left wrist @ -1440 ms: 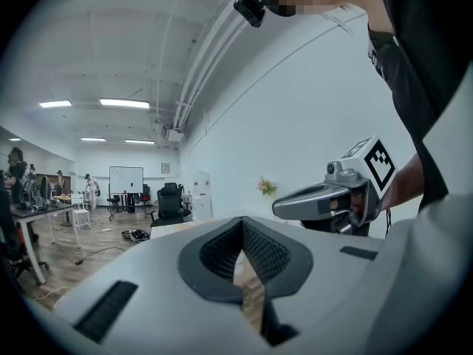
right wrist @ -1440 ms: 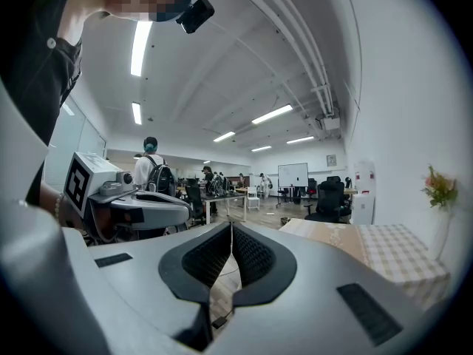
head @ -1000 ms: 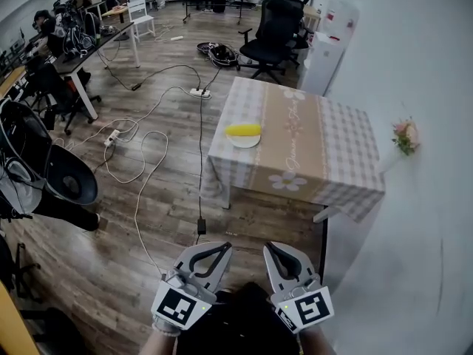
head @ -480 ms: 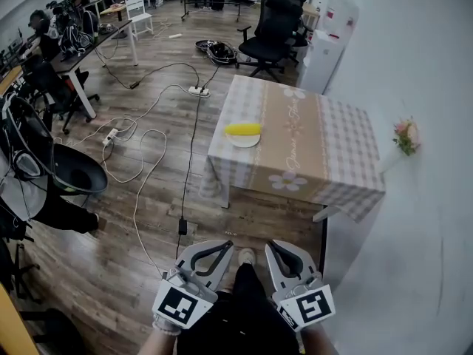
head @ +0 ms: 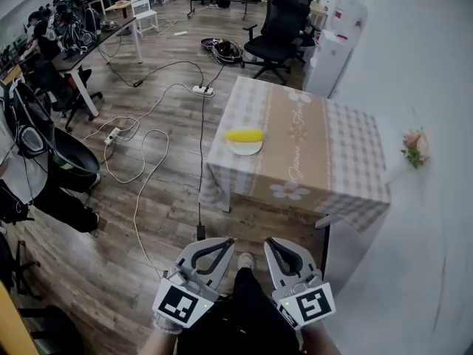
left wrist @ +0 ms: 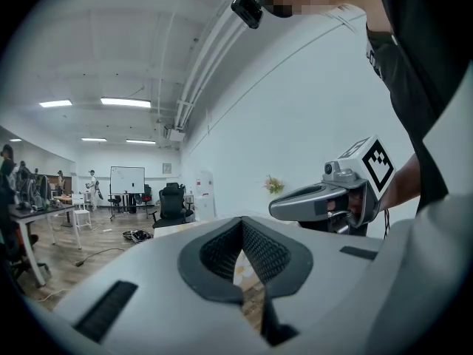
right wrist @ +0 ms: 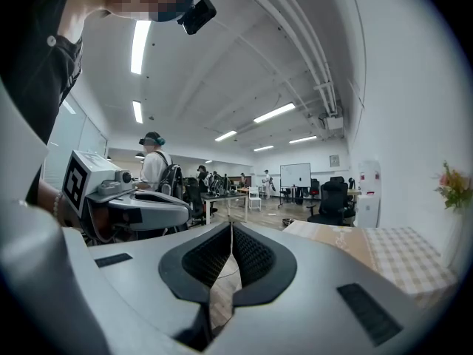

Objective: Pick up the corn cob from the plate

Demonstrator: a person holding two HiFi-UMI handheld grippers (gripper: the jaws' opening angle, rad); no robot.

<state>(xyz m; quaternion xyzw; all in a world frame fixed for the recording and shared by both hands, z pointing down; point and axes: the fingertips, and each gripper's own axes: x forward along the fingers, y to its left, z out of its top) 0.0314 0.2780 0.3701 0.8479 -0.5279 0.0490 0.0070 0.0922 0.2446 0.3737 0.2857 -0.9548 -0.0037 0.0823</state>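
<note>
A yellow corn cob [head: 243, 135] lies on a white plate [head: 244, 147] near the left edge of a low table with a checked beige cloth [head: 325, 154]. Both grippers are held close to the person's body, well short of the table, over the wooden floor. My left gripper [head: 226, 242] is shut with nothing between its jaws. My right gripper [head: 270, 242] is also shut and empty. In the left gripper view the right gripper [left wrist: 275, 210] shows beside me, and the right gripper view shows the left gripper [right wrist: 185, 214] likewise.
White and black cables [head: 140, 154] run across the wooden floor left of the table. A black office chair [head: 281, 29] and a white cabinet [head: 330, 58] stand behind the table. Desks with seated people [head: 52, 43] fill the far left. A white wall [head: 436, 87] with a flower [head: 415, 146] runs along the right.
Both grippers and the head have moved forward towards the table; the cables and the dark equipment at the left have shifted in view. Jaws of both stay shut.
</note>
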